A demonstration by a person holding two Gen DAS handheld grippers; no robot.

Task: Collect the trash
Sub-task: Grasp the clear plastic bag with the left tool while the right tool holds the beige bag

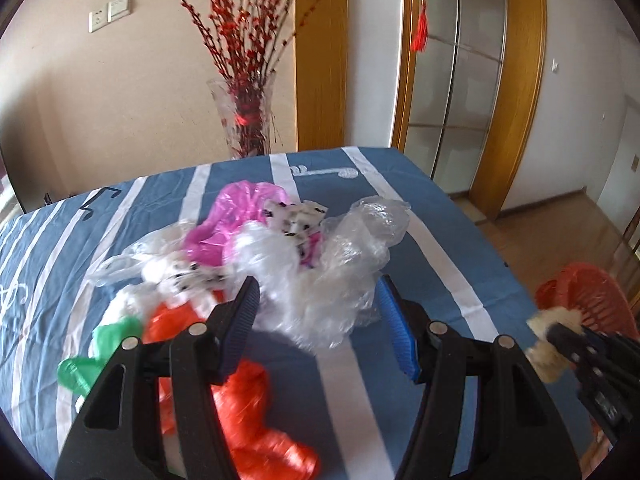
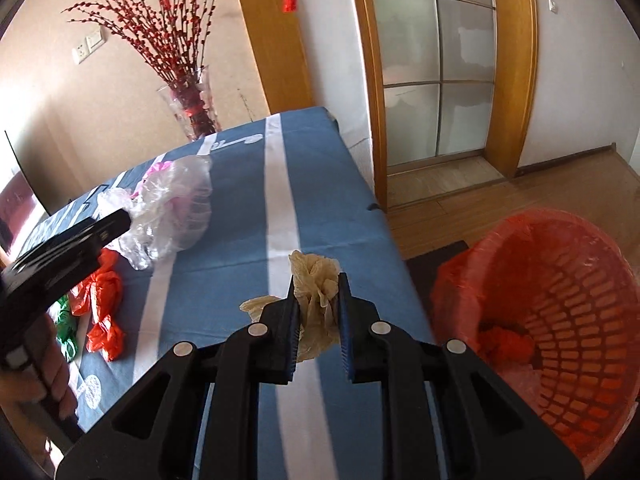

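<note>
While the right gripper point(image 2: 318, 300) is clamped on a crumpled beige bag point(image 2: 316, 280), its pads pressing the plastic from both sides, the left gripper point(image 1: 316, 316) hangs with jaws well apart and nothing pinched between them. The beige bag is held above the blue striped tablecloth point(image 2: 248, 200), near the table's right edge. At about three o'clock from it stands the red basket point(image 2: 560, 320) on the floor, lined with red plastic. In the left wrist view the trash pile lies at twelve o'clock from the open jaws — a clear bag point(image 1: 352, 256), a pink bag point(image 1: 232, 216), with a red bag point(image 1: 256, 420) and a green bag point(image 1: 92, 364) toward eight o'clock.
</note>
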